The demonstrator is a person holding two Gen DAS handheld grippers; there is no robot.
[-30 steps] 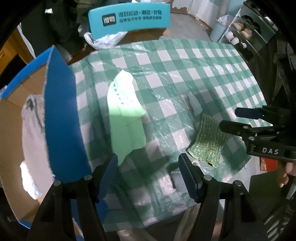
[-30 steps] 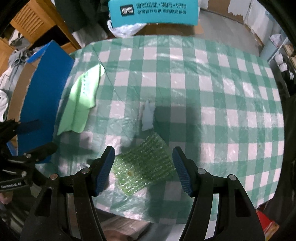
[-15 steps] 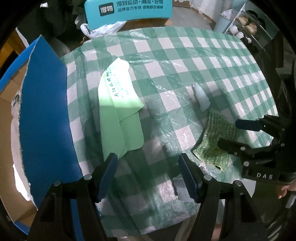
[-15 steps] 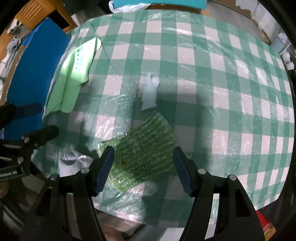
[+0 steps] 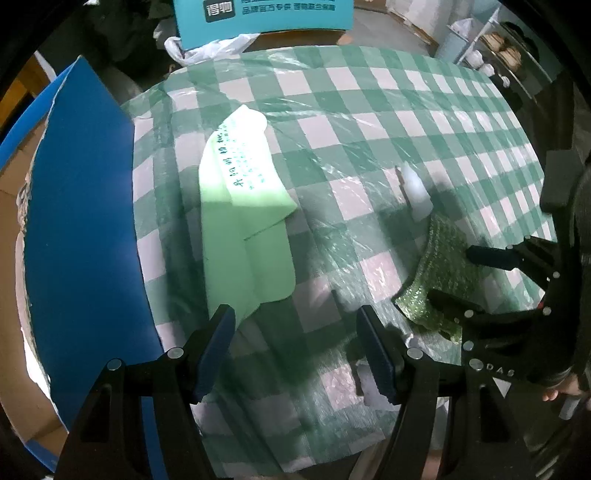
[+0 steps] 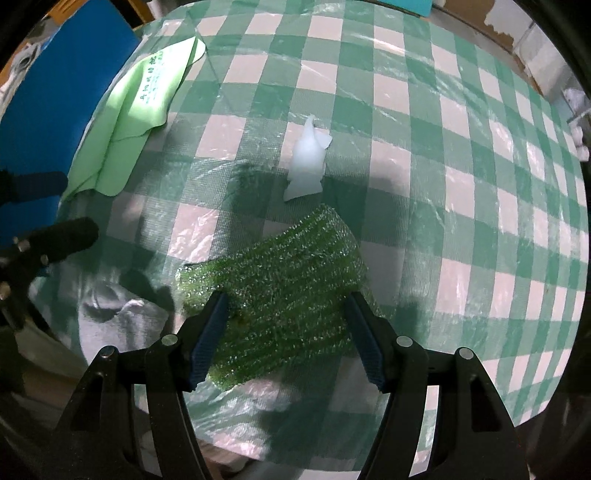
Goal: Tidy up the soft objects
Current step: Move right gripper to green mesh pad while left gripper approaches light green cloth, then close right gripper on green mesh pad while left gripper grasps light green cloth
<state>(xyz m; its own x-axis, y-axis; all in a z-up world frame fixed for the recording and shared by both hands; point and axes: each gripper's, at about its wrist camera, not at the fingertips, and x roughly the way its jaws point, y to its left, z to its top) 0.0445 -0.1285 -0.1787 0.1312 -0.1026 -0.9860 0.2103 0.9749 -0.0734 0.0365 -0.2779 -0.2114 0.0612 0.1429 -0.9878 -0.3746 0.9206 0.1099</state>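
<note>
A sparkly green scrub cloth [image 6: 288,280] lies near the front edge of the checked table [image 6: 443,110]. My right gripper [image 6: 286,306] hangs open straight above it, and its blue-padded fingertips frame the cloth's two sides without pressing on it. A folded light green cloth [image 5: 243,221] with printed text lies at the table's left. My left gripper [image 5: 295,325] stands open just in front of that cloth's near corner, over bare tablecloth. A small white scrap [image 6: 308,162] rests just beyond the scrub cloth. Each gripper shows in the other's view: the right gripper [image 5: 461,277], the left gripper [image 6: 70,208].
A cardboard box with a blue flap [image 5: 85,221] stands against the table's left side. A teal box [image 5: 266,11] and a plastic bag sit beyond the far edge. Clear plastic film covers the tablecloth. A person's hand [image 5: 561,387] holds the right gripper.
Both grippers have sunk toward the table. The scrub cloth now fills the gap between the right fingertips, and the light green cloth has drawn closer to the left fingertips.
</note>
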